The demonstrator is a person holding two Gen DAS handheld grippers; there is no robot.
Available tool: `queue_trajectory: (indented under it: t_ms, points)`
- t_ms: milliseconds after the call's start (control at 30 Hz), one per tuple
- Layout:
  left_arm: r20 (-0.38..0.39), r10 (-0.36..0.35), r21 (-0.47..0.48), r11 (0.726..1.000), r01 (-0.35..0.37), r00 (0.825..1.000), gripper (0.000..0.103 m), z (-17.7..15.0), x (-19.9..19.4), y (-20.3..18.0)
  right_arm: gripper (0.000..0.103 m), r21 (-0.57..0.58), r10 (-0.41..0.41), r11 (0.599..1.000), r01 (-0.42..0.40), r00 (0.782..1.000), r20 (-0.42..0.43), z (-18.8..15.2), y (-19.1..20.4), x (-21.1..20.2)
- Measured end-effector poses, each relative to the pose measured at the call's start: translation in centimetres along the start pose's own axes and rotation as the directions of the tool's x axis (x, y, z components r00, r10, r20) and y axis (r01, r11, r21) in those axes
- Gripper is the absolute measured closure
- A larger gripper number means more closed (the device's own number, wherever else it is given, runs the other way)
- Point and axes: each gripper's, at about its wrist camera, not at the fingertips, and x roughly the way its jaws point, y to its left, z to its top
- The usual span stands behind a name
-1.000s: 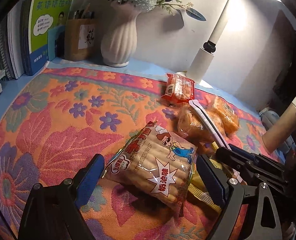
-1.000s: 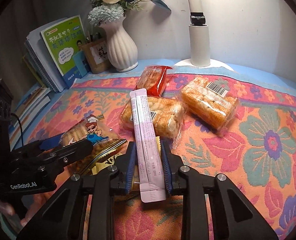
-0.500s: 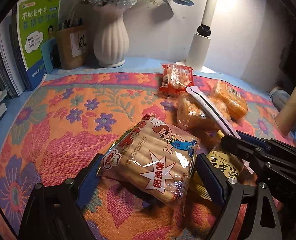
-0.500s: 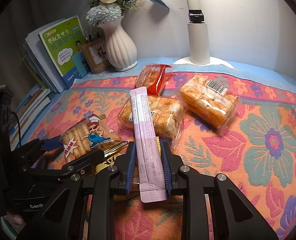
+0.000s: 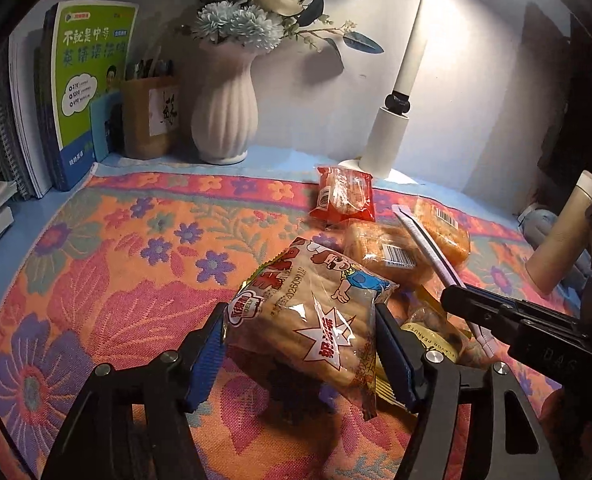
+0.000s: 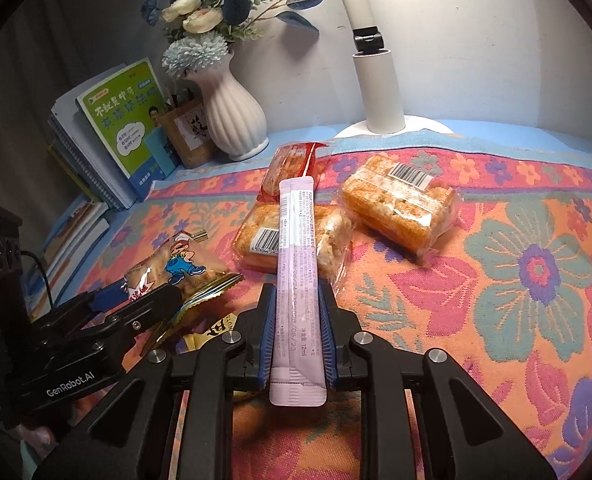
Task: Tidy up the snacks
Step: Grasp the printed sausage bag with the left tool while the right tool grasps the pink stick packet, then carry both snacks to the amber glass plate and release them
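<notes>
A clear bag of biscuit sticks [image 5: 307, 304] with a cartoon boy on it sits between the blue pads of my left gripper [image 5: 297, 322]. The jaws are closing and both pads press its sides. It lies over a peanut pack [image 5: 427, 328] and a yellow wrapper. My right gripper [image 6: 296, 294] is shut on a long lilac sachet [image 6: 296, 232], held above the cloth and pointing away from me. Beyond it lie a red pack [image 6: 292, 164] and two clear cake packs [image 6: 256, 236] [image 6: 399, 204]. The left gripper [image 6: 136, 308] shows at the left of the right wrist view.
A floral cloth [image 5: 116, 264] covers the desk. At the back stand a white vase [image 5: 224, 116], a pen holder [image 5: 148, 120], upright books [image 5: 88, 92] and a lamp post [image 5: 387, 140]. A beige bottle [image 5: 559, 236] leans at the right edge.
The left jaws have narrowed from wide around the biscuit-stick bag until they squeeze it. The right gripper still holds the lilac sachet in much the same place.
</notes>
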Motion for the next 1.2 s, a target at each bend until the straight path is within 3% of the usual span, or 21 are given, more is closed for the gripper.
queue_trajectory:
  t_ms: [133, 333, 467, 667, 733, 933, 1100, 1200]
  points:
    - [0.006, -0.016, 0.001, 1.0, 0.016, 1.0, 0.035, 0.0, -0.1, 0.1, 0.084, 0.058, -0.028, 0.998, 0.026, 0.999, 0.026, -0.8, -1.2, -1.5]
    - [0.011, -0.015, 0.03, 0.999, 0.014, 1.0, 0.035, -0.1, -0.3, -0.4, 0.083, 0.125, -0.136, 0.984, 0.125, 0.987, 0.089, -4.1, -3.7, -6.6]
    - [0.005, -0.019, 0.032, 0.999, 0.019, 1.0, 0.035, -0.2, -0.3, -0.4, 0.083, 0.131, -0.209, 0.97, 0.206, 0.978, 0.008, -5.8, -5.6, -8.1]
    - [-0.032, -0.031, 0.019, 0.999, 0.032, 0.999, 0.032, -0.4, 0.3, -0.4, 0.081, 0.208, -0.166, 0.962, 0.176, 0.984, -0.062, -6.4, -7.7, -8.3]
    - [-0.035, -0.017, 0.025, 1.0, 0.018, 0.999, 0.029, -0.5, 0.3, -0.6, 0.068, 0.19, -0.166, 0.966, 0.177, 0.983, -0.072, -6.2, -7.7, -7.8]
    - [-0.057, 0.024, 0.073, 0.997, -0.02, 0.998, 0.02, -0.6, 0.9, -1.4, 0.057, 0.082, -0.205, 0.974, 0.212, 0.975, -0.087, -5.9, -6.2, -6.2]
    - [-0.079, 0.071, 0.117, 0.991, -0.062, 0.994, 0.019, -0.7, 1.5, -2.1, 0.06, 0.019, -0.267, 0.963, 0.27, 0.96, -0.085, -6.0, -5.3, -5.5]
    - [-0.068, 0.101, 0.149, 0.985, -0.09, 0.993, 0.032, -0.7, 1.5, -2.7, 0.079, -0.006, -0.295, 0.955, 0.295, 0.952, -0.082, -6.0, -5.1, -5.3]
